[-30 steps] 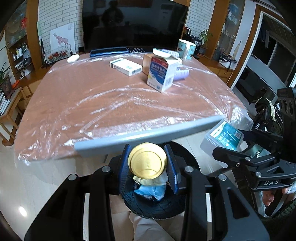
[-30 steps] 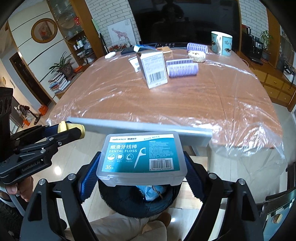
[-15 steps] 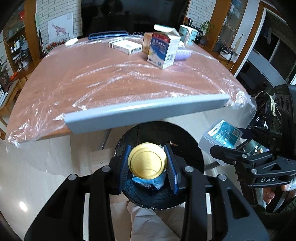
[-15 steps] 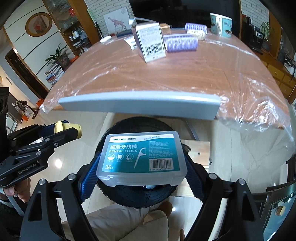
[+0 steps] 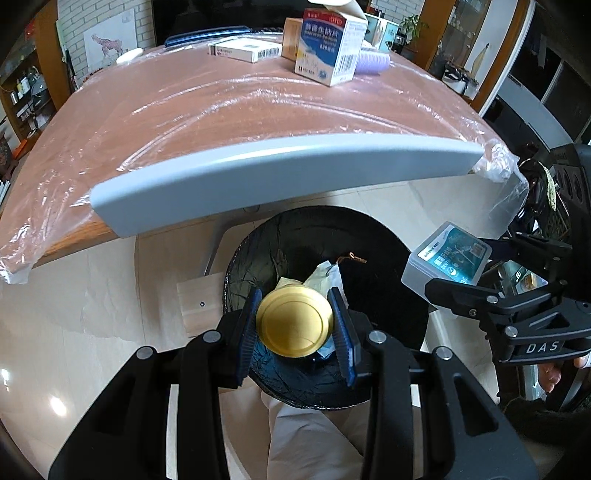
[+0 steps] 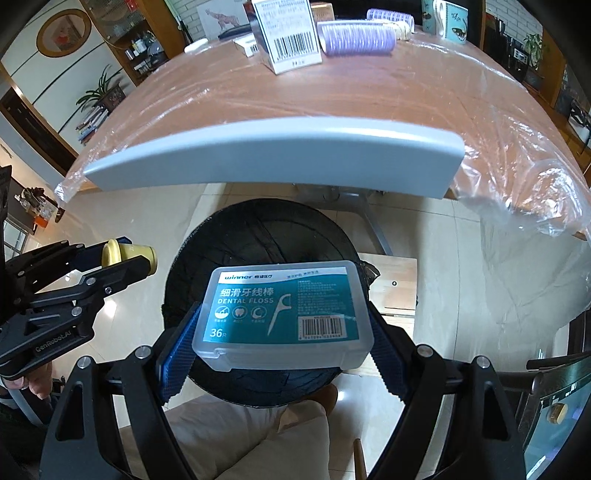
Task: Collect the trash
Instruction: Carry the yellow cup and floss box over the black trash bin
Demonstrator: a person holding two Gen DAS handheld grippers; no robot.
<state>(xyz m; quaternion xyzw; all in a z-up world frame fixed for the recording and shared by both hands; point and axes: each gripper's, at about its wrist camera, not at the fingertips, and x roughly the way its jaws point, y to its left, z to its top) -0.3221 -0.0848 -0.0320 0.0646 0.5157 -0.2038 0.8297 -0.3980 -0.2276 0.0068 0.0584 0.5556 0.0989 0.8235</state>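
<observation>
My left gripper (image 5: 294, 326) is shut on a small bottle with a gold cap (image 5: 294, 321) and holds it over the black-lined trash bin (image 5: 388, 266); it also shows in the right wrist view (image 6: 127, 254). Crumpled tissue (image 5: 328, 275) lies inside the bin. My right gripper (image 6: 284, 332) is shut on a clear dental floss box (image 6: 284, 314) with a teal label, held over the same bin (image 6: 258, 236). From the left wrist view the box (image 5: 448, 256) sits at the bin's right rim.
A plastic-covered wooden table (image 5: 221, 99) with a grey edge strip (image 5: 280, 173) stands beyond the bin. On it are a medicine carton (image 5: 330, 51), a flat white box (image 5: 243, 50), purple hair rollers (image 6: 356, 38) and a mug (image 6: 448, 18). A wooden board (image 6: 397, 291) lies by the bin.
Both grippers have dropped below the table edge and tilted down over the trash bin, still holding the bottle and the floss box. The bin's inside now shows.
</observation>
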